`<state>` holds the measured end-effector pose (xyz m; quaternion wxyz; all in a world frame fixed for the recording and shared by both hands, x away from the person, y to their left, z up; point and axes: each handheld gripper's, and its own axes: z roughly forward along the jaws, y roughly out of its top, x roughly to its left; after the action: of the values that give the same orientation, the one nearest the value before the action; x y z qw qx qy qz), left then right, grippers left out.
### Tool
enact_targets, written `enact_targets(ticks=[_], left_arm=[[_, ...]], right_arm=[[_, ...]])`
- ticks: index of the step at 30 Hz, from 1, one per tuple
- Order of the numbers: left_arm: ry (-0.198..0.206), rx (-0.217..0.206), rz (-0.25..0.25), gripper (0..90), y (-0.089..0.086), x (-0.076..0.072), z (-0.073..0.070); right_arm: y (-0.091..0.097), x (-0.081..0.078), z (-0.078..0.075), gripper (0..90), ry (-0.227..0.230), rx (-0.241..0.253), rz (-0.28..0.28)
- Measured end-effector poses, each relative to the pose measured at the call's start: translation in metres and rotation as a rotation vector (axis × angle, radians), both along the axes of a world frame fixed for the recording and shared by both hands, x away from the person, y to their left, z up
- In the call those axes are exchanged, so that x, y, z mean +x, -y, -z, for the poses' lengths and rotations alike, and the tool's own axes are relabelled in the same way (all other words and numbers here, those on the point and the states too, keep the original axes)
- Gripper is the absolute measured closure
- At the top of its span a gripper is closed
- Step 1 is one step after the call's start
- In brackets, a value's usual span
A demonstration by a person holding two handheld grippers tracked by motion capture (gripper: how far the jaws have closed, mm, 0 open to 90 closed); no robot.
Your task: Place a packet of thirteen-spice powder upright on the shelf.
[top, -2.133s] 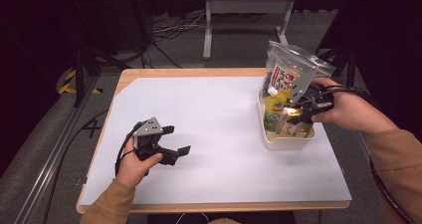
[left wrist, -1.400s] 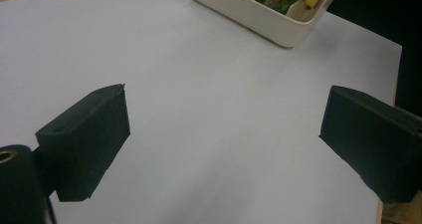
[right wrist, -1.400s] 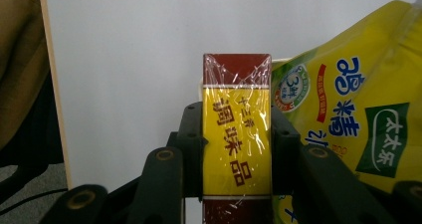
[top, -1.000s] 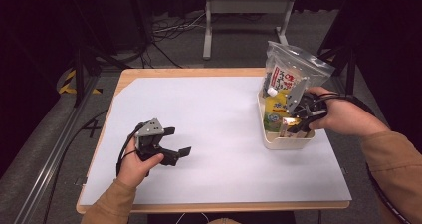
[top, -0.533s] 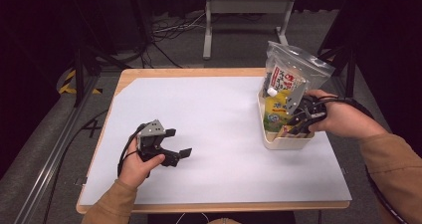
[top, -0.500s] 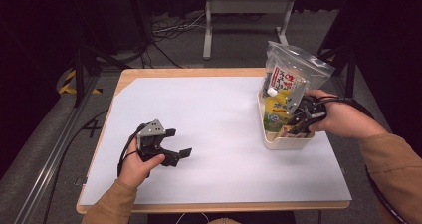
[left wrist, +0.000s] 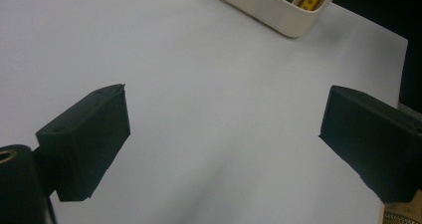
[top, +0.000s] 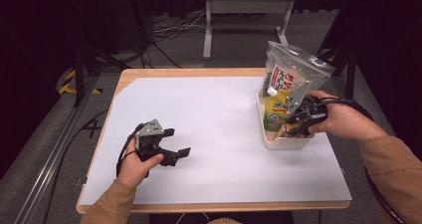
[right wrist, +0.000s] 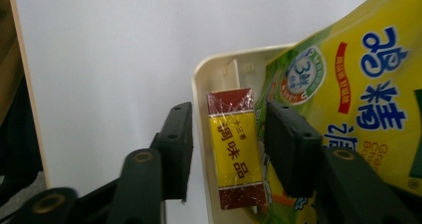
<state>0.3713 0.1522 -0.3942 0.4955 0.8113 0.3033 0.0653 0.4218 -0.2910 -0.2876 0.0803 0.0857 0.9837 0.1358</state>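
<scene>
A cream tray stands at the right of the white sheet. In it lean a yellow-green pouch and a clear zip bag with a printed pouch inside. In the right gripper view a yellow and red box stands in the tray beside the yellow-green pouch. My right gripper straddles the box. Its jaws have just been opening and stand clear of the box on both sides. My left gripper rests low over the sheet at the left, open with nothing between its jaws.
The wooden table shows as a thin border around the sheet. Dark floor, cables and a metal stand lie beyond the far edge. The tray's corner shows at the top of the left gripper view.
The right gripper sank a little into the tray with the box, then its jaws parted from it. The left hand and gripper kept still.
</scene>
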Motion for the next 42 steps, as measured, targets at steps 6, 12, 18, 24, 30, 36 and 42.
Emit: enact_targets(ticks=[6, 12, 18, 24, 30, 36, 42], left_arm=[[0.011, -0.006, -0.011, 5.9, -0.008, -0.006, -0.003], [0.024, -0.011, -0.032, 5.9, -0.02, -0.017, -0.007], [0.035, -0.013, -0.039, 5.9, -0.028, -0.023, -0.008], [0.048, -0.016, -0.054, 5.9, -0.038, -0.03, -0.008], [0.044, -0.024, -0.079, 5.8, -0.051, -0.038, -0.004], [0.049, -0.044, -0.109, 5.4, -0.068, -0.044, 0.003], [0.057, -0.072, -0.143, 5.1, -0.079, -0.047, 0.008]], right_arm=[[0.009, -0.008, -0.004, 38.5, 0.073, 0.15, 0.064], [0.024, -0.024, -0.008, 35.9, 0.137, 0.279, 0.119], [0.039, -0.036, -0.005, 35.3, 0.188, 0.369, 0.17], [0.056, -0.053, 0.004, 34.3, 0.225, 0.463, 0.226], [0.077, -0.075, 0.017, 33.0, 0.266, 0.527, 0.299], [0.097, -0.088, 0.04, 31.9, 0.281, 0.564, 0.388], [0.11, -0.097, 0.069, 30.1, 0.288, 0.574, 0.486]])
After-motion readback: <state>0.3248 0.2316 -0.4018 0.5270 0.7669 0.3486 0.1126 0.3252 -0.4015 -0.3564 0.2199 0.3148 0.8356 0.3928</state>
